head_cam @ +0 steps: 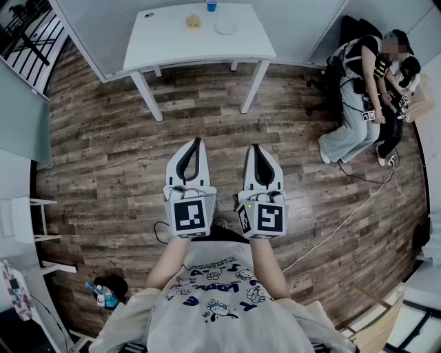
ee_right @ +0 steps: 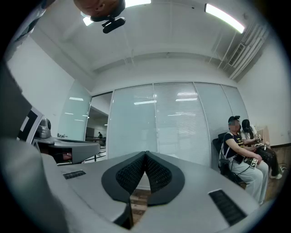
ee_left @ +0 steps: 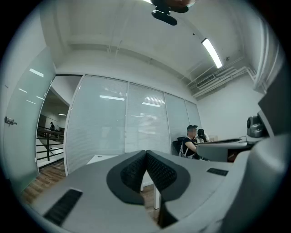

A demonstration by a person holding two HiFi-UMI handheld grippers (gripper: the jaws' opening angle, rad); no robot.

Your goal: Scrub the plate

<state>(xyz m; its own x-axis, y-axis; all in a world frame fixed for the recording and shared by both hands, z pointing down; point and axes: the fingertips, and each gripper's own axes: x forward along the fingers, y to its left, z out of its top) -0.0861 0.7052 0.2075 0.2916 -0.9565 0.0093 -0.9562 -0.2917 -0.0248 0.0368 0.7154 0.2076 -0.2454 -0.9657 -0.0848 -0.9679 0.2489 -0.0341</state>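
A: Head view first. Where is the plate?
B: The white plate sits on the white table at 12 o'clock, well apart from both grippers. There's a tan lump near it, at its 9 o'clock. Could be the scrubber, too small to tell. A blue thing at the table's far edge is cut off by the frame.
A: Grippers?
B: The left gripper and right gripper are side by side over the wood floor, just ahead of the holder's shirt, both pointing to 12. Jaws are together on both, nothing held. Judging by that, scrubbing has not begun. Two seated people at 2 o'clock.
A: Left gripper view?
B: Pads meet tip to tip, empty. A strip of the table shows at 8 o'clock, seen nearly edge-on. The plate isn't visible.
A: Right gripper view?
B: Same. Jaws closed on nothing. The table is mostly hidden behind them, no plate in sight. The seated people are at 3 o'clock.
A: How will the plate handle?
B: Judgement only: stiff, light, smooth. Probably slick, so it may skate on the tabletop under scrubbing, and it could chip if dropped. One gripper should pinch the near rim to steady it while the other takes the scrubber. The material can't be read from here.
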